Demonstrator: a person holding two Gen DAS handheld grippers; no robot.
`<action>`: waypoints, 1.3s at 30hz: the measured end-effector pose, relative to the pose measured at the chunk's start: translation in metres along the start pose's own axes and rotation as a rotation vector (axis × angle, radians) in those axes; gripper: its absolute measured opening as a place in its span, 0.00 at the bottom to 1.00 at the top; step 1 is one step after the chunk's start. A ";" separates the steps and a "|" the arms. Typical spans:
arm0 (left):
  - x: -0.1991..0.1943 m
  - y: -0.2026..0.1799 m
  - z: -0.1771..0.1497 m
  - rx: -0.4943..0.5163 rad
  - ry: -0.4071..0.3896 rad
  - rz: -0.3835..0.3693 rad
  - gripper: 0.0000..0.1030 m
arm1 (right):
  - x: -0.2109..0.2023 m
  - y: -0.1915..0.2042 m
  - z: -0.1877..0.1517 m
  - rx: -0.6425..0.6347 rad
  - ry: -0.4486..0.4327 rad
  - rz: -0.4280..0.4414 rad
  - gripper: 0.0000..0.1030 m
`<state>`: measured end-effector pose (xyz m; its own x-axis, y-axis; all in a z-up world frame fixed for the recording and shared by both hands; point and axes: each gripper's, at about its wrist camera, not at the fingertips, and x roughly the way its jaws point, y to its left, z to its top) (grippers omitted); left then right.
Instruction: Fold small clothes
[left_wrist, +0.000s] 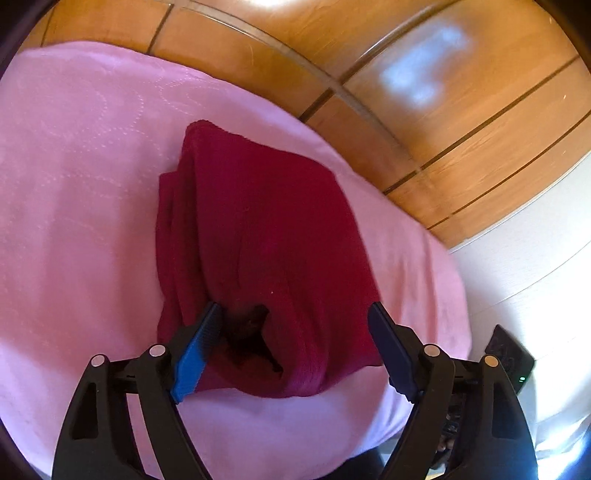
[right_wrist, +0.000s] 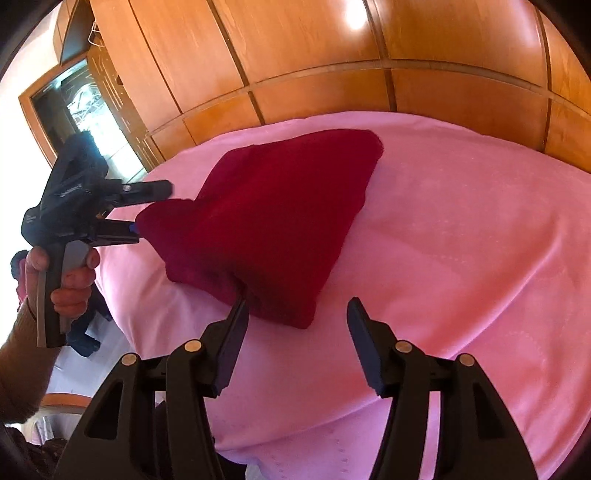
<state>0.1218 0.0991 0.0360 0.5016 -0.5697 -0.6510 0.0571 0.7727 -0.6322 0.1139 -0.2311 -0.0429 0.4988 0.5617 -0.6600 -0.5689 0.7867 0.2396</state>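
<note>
No writing is legible; the print on the left gripper (right_wrist: 153, 210) body blurs. Both grippers stand open, holding nothing. The folded red garment (left_wrist: 266, 236) lies on the pink bedspread (left_wrist: 74, 221), between the left gripper's fingers and just ahead of the right gripper (right_wrist: 295, 317).

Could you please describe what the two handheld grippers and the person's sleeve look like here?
Both grippers are black plastic with silver rivets. The left gripper has one blue ribbed pad and a grey trigger handle; the right gripper has dark pads. The sleeve is tan ribbed knit.
</note>
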 end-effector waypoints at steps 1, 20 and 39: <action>0.002 -0.001 0.001 0.010 0.001 0.017 0.57 | 0.008 0.002 0.001 -0.005 0.008 -0.006 0.54; -0.016 0.022 -0.024 0.087 -0.101 0.179 0.24 | 0.013 0.001 -0.017 -0.118 0.082 -0.059 0.54; 0.050 0.053 0.022 0.068 -0.147 0.387 0.47 | 0.112 0.004 0.097 0.039 0.047 -0.142 0.76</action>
<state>0.1685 0.1174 -0.0206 0.6145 -0.1913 -0.7654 -0.1055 0.9415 -0.3201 0.2311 -0.1403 -0.0466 0.5408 0.4322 -0.7216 -0.4683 0.8674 0.1686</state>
